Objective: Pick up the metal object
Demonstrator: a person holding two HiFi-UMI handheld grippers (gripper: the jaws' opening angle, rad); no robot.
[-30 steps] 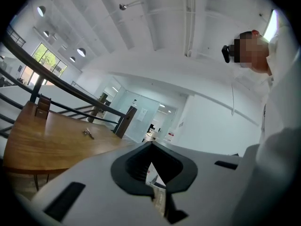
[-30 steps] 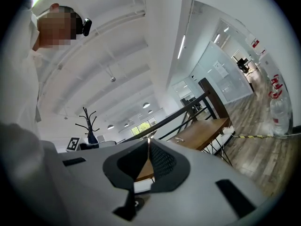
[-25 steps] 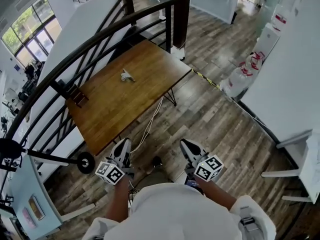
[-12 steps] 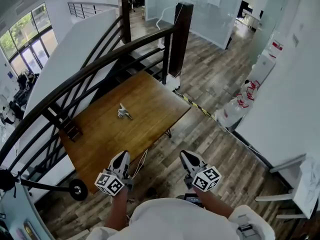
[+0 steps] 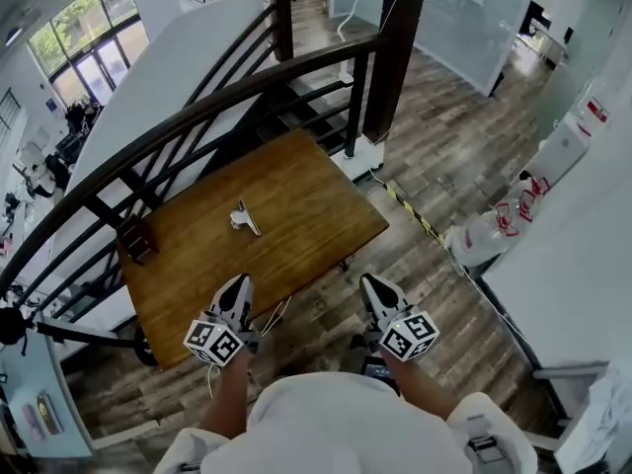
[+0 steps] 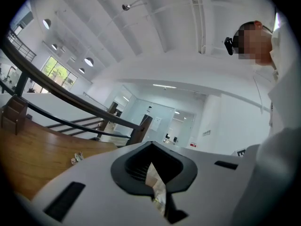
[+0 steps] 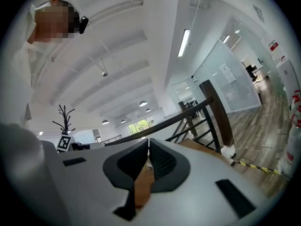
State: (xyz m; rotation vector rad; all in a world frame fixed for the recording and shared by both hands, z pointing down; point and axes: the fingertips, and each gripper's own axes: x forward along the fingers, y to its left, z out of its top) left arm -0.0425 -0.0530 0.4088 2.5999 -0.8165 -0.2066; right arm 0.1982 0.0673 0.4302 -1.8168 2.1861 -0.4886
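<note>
head view: the metal object [image 5: 244,217] lies on the table [image 5: 306,181] — the left gripper [image 5: 239,286] and right gripper [image 5: 374,286] hang near its edge, both squeezed tight on nothing.

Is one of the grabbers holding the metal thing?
No, the metal object lies on the wooden table, well ahead of the left gripper and the right gripper, which are both empty.

hand-held gripper [image 7: 148,147] closed, dark railing [image 7: 179,116] beyond
</note>
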